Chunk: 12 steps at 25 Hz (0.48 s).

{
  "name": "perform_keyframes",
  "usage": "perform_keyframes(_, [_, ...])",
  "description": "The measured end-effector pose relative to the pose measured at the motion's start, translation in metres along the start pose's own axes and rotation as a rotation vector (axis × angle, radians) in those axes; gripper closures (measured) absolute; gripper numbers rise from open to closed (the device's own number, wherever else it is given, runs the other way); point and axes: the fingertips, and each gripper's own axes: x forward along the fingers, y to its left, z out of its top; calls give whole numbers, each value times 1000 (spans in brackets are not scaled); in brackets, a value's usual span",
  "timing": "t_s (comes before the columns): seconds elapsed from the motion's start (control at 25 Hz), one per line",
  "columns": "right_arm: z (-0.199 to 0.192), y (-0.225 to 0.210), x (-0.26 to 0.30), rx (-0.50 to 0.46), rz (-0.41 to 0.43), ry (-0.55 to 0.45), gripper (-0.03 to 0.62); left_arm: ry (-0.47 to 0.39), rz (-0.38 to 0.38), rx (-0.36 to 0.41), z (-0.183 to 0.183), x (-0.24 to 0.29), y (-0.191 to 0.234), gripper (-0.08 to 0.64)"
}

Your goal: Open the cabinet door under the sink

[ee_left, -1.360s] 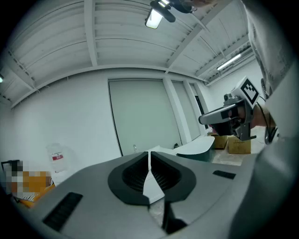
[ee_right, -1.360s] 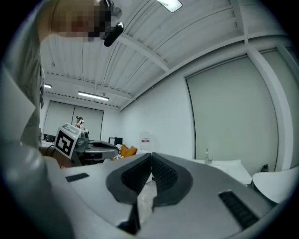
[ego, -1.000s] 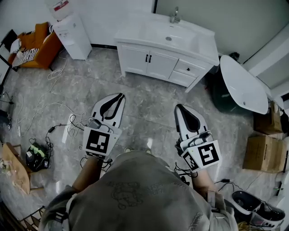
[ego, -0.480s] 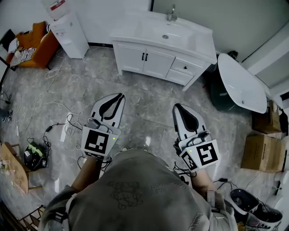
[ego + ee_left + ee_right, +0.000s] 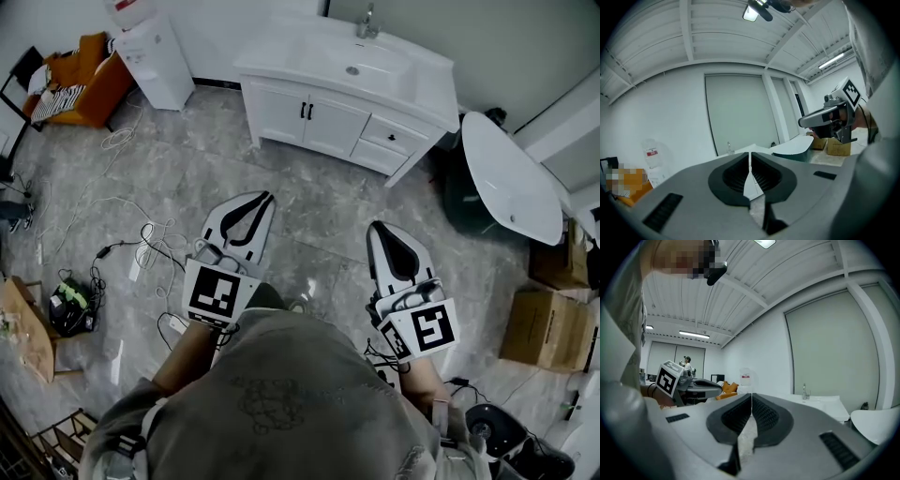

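A white vanity cabinet (image 5: 323,122) stands against the far wall, with a sink (image 5: 352,67) in its top. Its two doors are closed, with black handles (image 5: 305,111) at their meeting edge, and drawers (image 5: 389,141) sit to their right. My left gripper (image 5: 265,195) and right gripper (image 5: 377,225) hang side by side over the floor, well short of the cabinet, pointing toward it. The left gripper (image 5: 750,153) and the right gripper (image 5: 751,394) are both shut with nothing between the jaws. The faucet (image 5: 804,391) shows beyond the right jaws.
A white bathtub (image 5: 511,183) stands right of the cabinet. A water dispenser (image 5: 155,61) and an orange chair (image 5: 80,89) are at the far left. Cables (image 5: 141,253) lie on the floor at the left, cardboard boxes (image 5: 548,323) at the right.
Both grippers have drifted a little to the right in the head view, as the whole view shifted. Their jaws stay shut and the cabinet doors stay closed.
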Motion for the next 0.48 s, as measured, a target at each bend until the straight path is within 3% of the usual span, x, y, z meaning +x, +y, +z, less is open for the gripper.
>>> perform_keyframes(0.48, [-15,-4,12,-21,34,-8,563,18,0,30,-17,16,-8,531])
